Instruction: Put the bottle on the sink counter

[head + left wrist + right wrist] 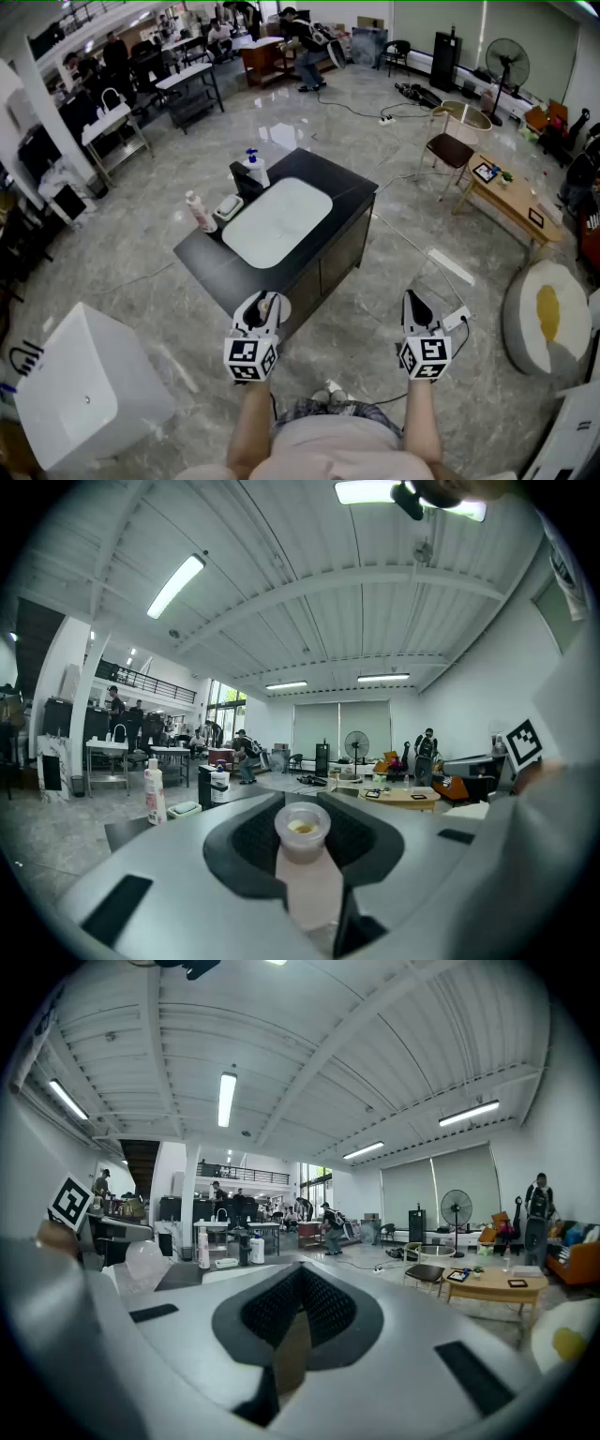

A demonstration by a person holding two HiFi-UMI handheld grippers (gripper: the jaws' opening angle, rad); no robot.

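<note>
Nearest, the left gripper [264,303] clamps a small pale-pink plastic bottle with a frosted cap [305,878] between part-closed jaws, the right gripper [413,303] has its jaws together on nothing, and the carry seems in hand: next, reach the far black sink counter [330,178] and its bare top.

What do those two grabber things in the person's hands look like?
Both the left gripper and the right gripper are pale grey shells with dark dimpled pads inside. Each carries a white cube printed with black square markers. The person's top is light pink.
</note>
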